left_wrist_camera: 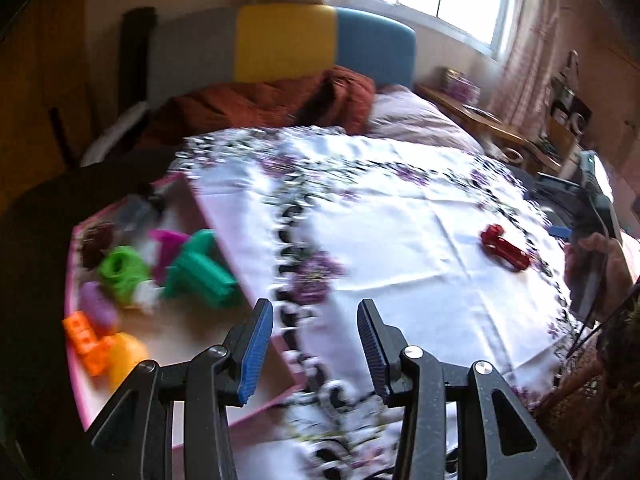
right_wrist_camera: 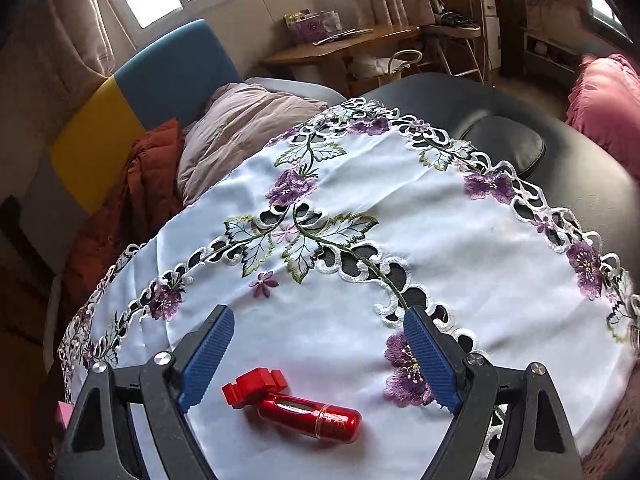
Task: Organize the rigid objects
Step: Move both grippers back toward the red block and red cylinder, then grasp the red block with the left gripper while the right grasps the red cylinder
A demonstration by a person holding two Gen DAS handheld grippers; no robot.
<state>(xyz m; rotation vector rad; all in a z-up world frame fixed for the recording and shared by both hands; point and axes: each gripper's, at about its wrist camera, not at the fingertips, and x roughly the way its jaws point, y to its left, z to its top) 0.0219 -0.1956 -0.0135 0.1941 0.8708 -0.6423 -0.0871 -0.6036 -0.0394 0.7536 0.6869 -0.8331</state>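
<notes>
A shiny red cylinder with a red clip block on one end (right_wrist_camera: 292,404) lies on the white embroidered cloth (right_wrist_camera: 460,248). My right gripper (right_wrist_camera: 318,314) is open wide just above the cloth. The cylinder lies low between its blue pads (right_wrist_camera: 208,356), touching neither. The left wrist view shows the same red piece (left_wrist_camera: 505,249) far to the right. My left gripper (left_wrist_camera: 314,306) hovers over the cloth beside a pink box (left_wrist_camera: 212,216), jaws a little apart with nothing between them. The box holds teal (left_wrist_camera: 200,272), green (left_wrist_camera: 120,270), magenta (left_wrist_camera: 168,244), purple, orange and yellow pieces.
The cloth covers a black padded table (right_wrist_camera: 504,144). Behind it is a bed with a rust blanket (left_wrist_camera: 280,100) and a pale quilt (right_wrist_camera: 240,132). A wooden desk (right_wrist_camera: 340,48) stands by the window. A person's hand (left_wrist_camera: 596,256) holds the other gripper at the right edge.
</notes>
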